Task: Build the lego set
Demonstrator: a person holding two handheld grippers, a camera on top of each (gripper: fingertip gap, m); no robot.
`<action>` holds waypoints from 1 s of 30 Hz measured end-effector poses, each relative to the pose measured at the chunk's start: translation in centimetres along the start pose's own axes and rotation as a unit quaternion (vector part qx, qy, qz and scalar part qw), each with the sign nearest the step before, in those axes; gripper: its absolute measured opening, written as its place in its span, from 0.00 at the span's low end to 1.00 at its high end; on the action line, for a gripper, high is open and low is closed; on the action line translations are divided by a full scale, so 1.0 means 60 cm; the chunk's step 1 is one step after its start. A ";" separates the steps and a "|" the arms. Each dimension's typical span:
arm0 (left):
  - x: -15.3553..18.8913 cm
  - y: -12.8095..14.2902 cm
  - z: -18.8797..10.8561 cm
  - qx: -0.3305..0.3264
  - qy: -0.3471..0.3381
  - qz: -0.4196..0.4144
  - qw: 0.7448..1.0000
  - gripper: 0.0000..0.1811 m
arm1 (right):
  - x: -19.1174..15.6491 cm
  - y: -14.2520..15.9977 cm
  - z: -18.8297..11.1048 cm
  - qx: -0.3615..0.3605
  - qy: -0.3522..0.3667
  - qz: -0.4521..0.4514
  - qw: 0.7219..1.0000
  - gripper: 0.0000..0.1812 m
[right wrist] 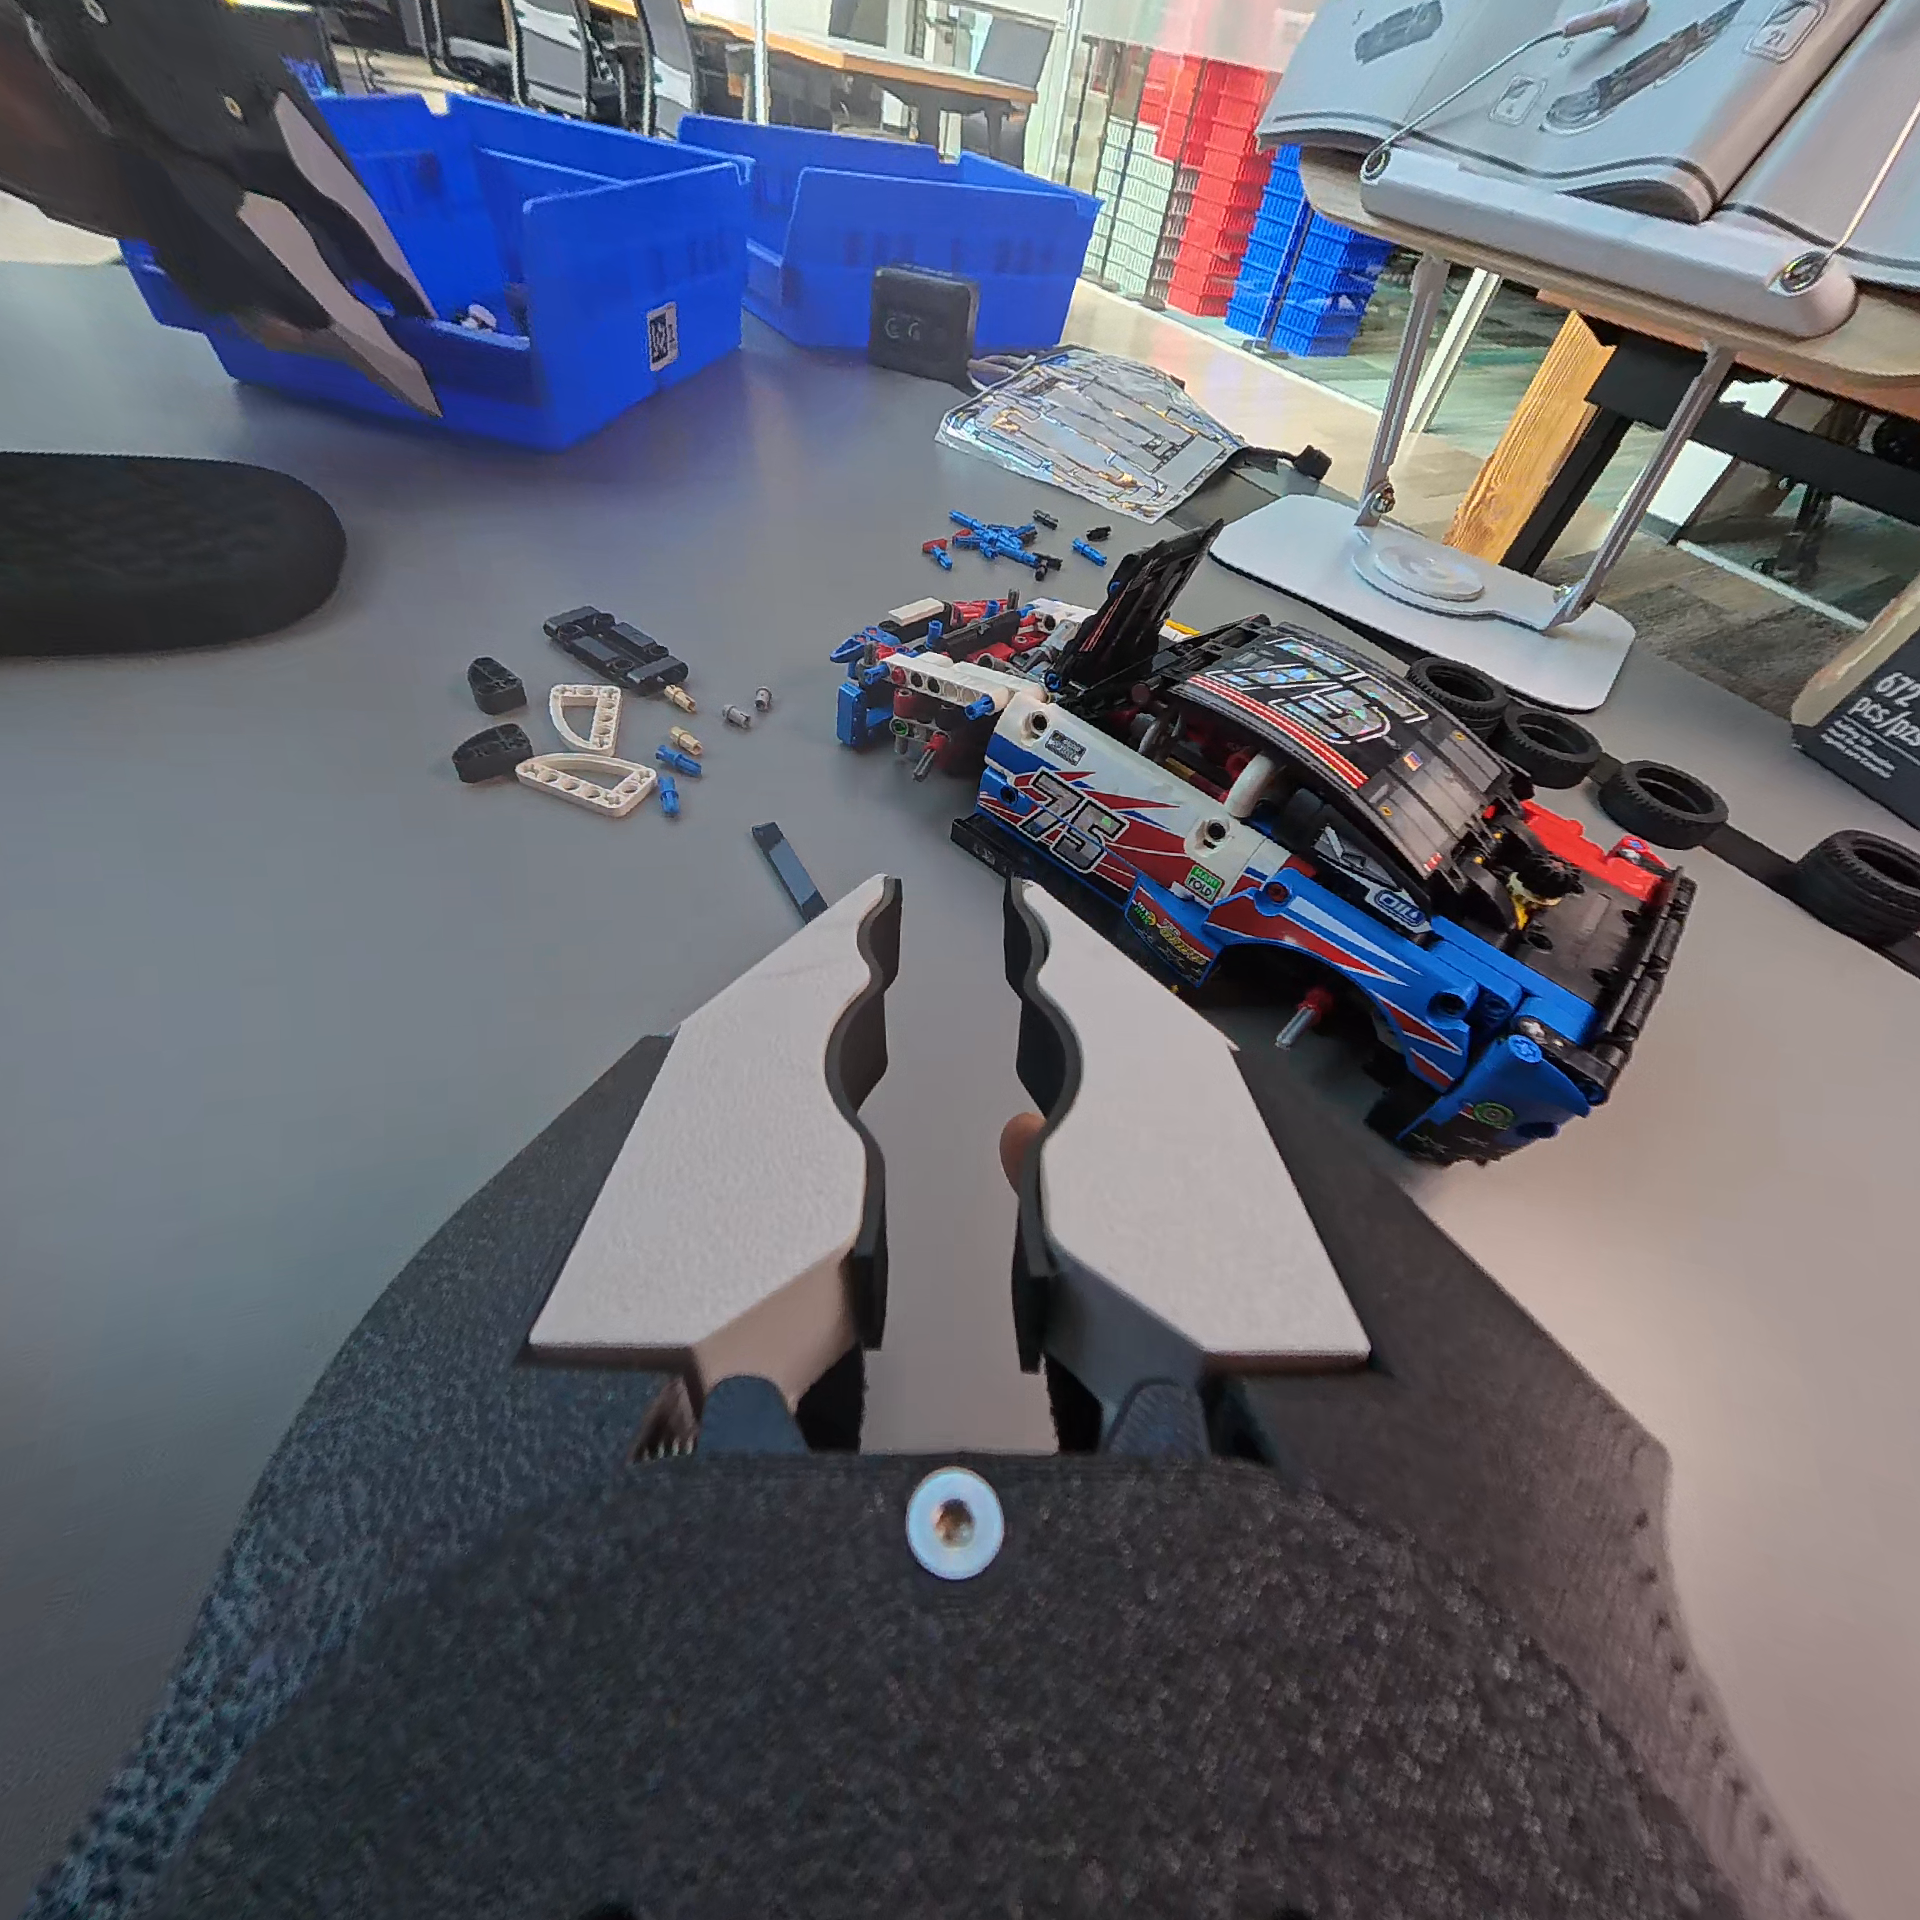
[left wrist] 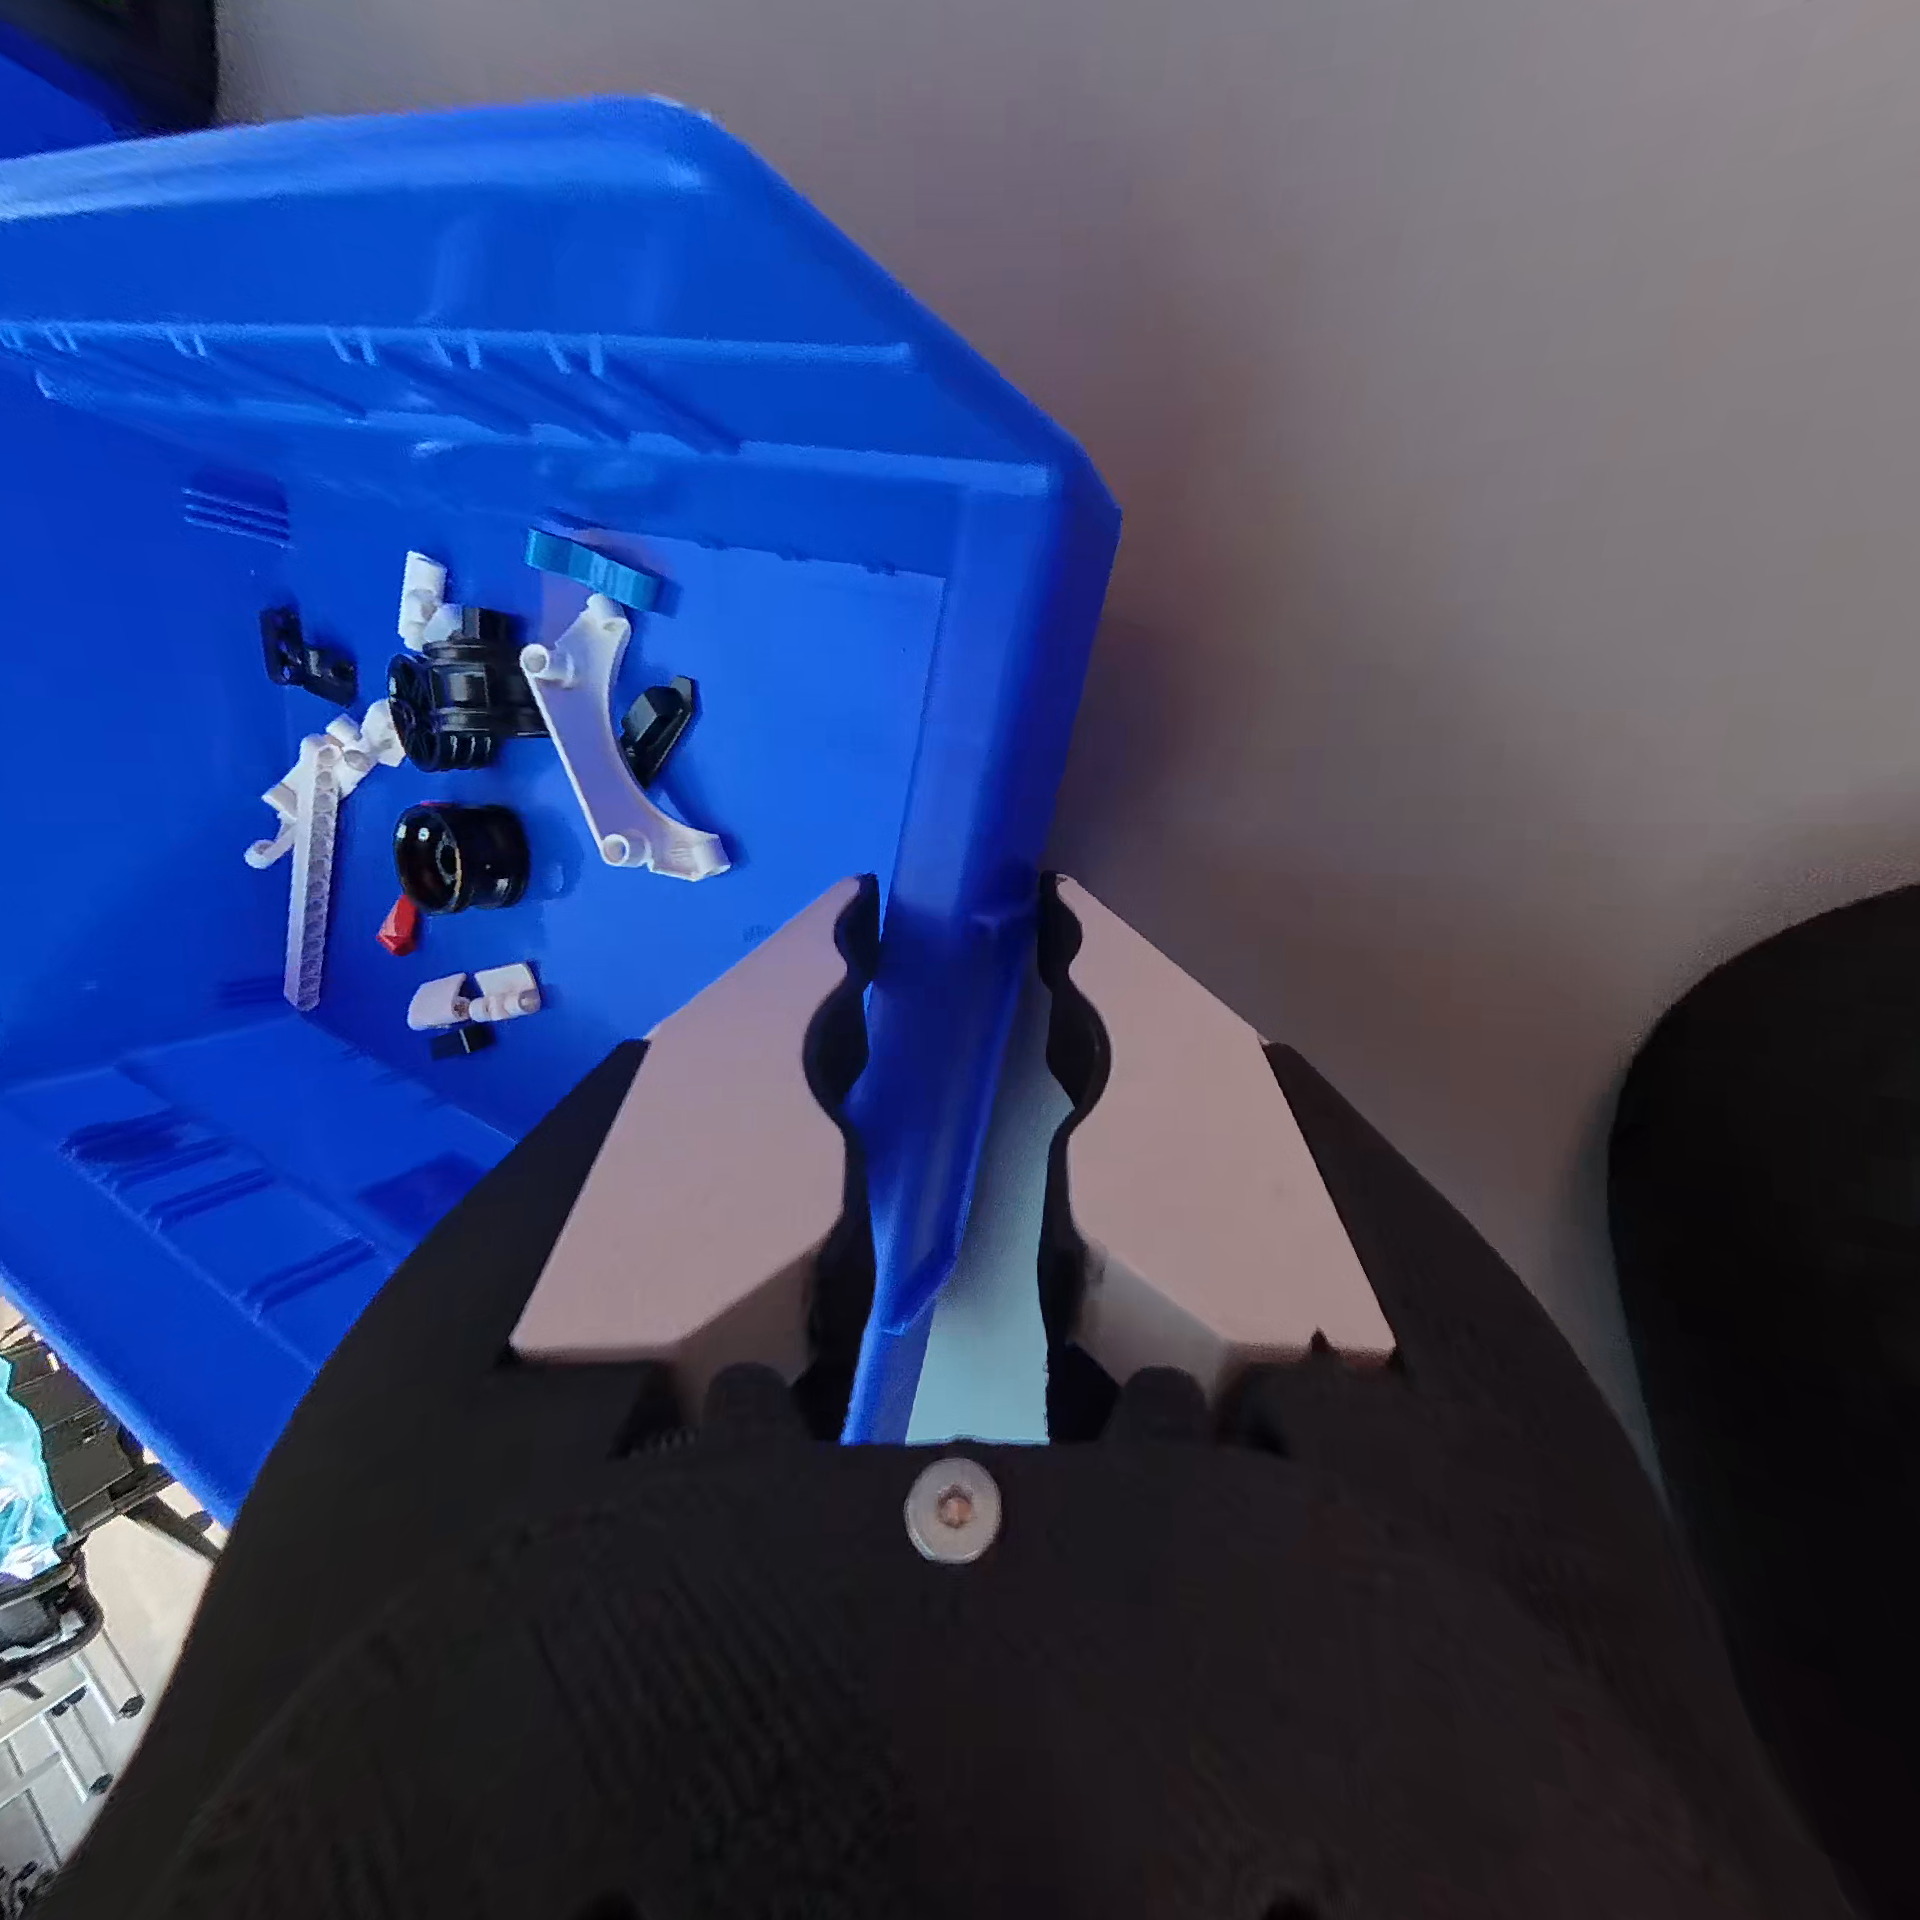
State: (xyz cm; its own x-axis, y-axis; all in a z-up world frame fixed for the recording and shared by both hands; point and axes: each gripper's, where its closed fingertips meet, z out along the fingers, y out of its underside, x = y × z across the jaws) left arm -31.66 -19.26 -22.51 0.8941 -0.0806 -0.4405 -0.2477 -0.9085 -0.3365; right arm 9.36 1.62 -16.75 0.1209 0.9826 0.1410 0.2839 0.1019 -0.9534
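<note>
- Lego car, the task's own thing, lay partly built on the grey table just right of the right gripper, bonnet panel propped up, wheels not yet on. A careless sweep of that gripper could have knocked the raised panel loose.
- Blue bin stood at the far left of the table. The left gripper had its fingers astride the bin's side wall; whether they pinched it or only straddled it I could not tell. If they gripped and lifted, the bin would likely tip and the parts slide into a heap.
- Right gripper hung above bare table with its fingers apart and nothing between them, idle, so it gave the bin no support.
- Four loose tyres sat beyond the car, near the stand's base; a nudge could roll them off the edge.
- White arch piece and two black wheel hubs lay on the bin floor in a loose cluster, well clear of the left fingers; hubs roll readily if the bin tilts.
- Small blue pins lay scattered ahead of the car, easily flicked away and hard to grasp with wide fingers.
</note>
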 end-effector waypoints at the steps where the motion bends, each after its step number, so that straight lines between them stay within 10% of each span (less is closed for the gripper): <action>1: 0.001 -0.007 0.003 -0.005 -0.004 0.000 1.000 0.16 | 0.001 0.000 0.000 0.000 0.001 0.002 1.000 0.09; 16: -0.039 -0.036 0.009 -0.022 -0.102 0.021 0.994 0.17 | 0.001 0.006 0.003 -0.006 0.001 0.005 1.000 0.09; 19: -0.009 -0.112 -0.050 0.067 -0.127 0.023 0.989 0.13 | 0.001 0.009 0.006 -0.008 0.000 0.007 1.000 0.09; 23: 0.123 -0.258 -0.096 0.244 0.021 0.039 0.969 0.13 | -0.002 0.009 0.012 -0.007 -0.006 0.012 1.000 0.09; 30: 0.246 -0.469 -0.146 0.461 0.264 -0.099 0.841 0.16 | 0.004 0.006 0.011 0.000 0.016 -0.004 1.000 0.09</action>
State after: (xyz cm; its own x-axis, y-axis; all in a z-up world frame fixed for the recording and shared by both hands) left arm -8.21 1.50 -12.25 0.9329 -0.3568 0.0490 -0.0410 -0.2403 -0.9698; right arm 8.84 2.00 -17.23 0.1494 0.9763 0.1564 0.2846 0.1091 -0.9524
